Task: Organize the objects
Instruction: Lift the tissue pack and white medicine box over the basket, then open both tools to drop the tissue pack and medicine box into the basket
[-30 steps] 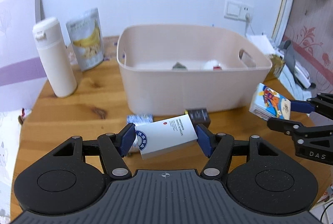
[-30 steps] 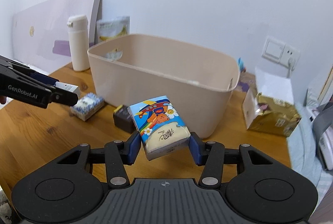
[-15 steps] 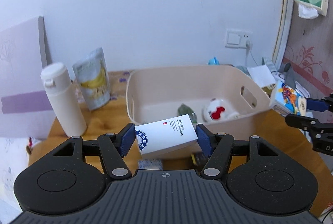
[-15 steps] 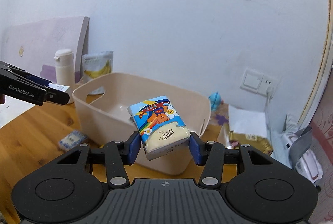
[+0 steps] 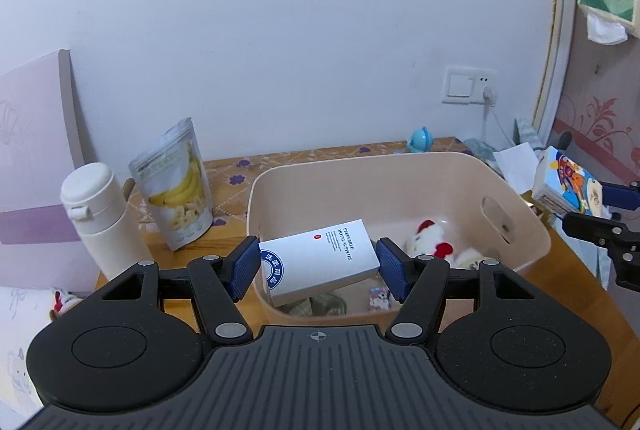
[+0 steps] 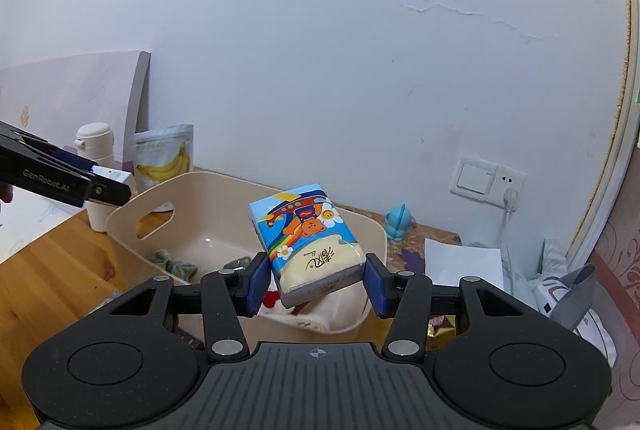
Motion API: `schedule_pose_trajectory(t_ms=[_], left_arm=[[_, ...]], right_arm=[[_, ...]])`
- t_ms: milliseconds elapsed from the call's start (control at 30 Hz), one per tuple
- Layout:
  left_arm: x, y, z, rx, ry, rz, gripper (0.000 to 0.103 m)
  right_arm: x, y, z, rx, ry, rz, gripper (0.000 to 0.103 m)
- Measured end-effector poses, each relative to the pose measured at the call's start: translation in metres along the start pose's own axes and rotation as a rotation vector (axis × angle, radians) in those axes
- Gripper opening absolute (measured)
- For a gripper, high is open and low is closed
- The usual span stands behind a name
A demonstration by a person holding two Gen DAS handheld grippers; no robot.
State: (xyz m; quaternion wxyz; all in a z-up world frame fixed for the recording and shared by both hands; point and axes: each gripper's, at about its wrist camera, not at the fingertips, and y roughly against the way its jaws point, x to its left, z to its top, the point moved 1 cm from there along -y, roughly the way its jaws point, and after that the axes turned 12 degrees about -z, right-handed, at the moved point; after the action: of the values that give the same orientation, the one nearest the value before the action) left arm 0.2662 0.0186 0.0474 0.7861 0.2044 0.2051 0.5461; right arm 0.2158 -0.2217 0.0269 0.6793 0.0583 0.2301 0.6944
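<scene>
My left gripper (image 5: 316, 266) is shut on a white box with a blue round logo (image 5: 320, 262), held tilted above the near left corner of the beige bin (image 5: 460, 166). My right gripper (image 6: 316, 282) is shut on a colourful tissue pack with a cartoon bear (image 6: 308, 238), held over the bin's near right edge (image 6: 376, 230). Inside the bin lie a white and red plush toy (image 5: 432, 246), green cloth pieces (image 6: 172, 262) and a small card (image 5: 379, 298). Each gripper shows in the other's view: the right gripper (image 5: 592, 210) and the left gripper (image 6: 104, 186).
A white bottle (image 5: 100, 222) and a banana chip pouch (image 5: 178, 186) stand left of the bin on the wooden table (image 6: 48, 270). A small blue toy (image 6: 398, 222), white paper (image 6: 464, 262) and a wall socket (image 6: 488, 182) are behind and right of it.
Both grippers have risen with their loads and moved forward from low beside the bin to above its rim. The bin's inside has come into view.
</scene>
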Motion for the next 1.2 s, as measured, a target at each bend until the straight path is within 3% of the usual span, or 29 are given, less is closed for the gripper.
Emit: schedule_pose_trajectory(t_ms=[400,800,1200], left_arm=[[0.002,-0.054,0.012,0.074,-0.031,-0.007,0.065],[0.009,-0.106,0.003,0.230,-0.067,-0.028,0.065],[0.007,-0.125,-0.005,0.308,-0.067,-0.040,0.065]], right_arm=[[0.010,-0.039,0.007,0.045,0.021,0.000,0.048],[0.023,-0.085,-0.003,0.169,0.073,0.022,0.048],[0.025,-0.095,-0.011,0.252,0.064,0.057,0.049]])
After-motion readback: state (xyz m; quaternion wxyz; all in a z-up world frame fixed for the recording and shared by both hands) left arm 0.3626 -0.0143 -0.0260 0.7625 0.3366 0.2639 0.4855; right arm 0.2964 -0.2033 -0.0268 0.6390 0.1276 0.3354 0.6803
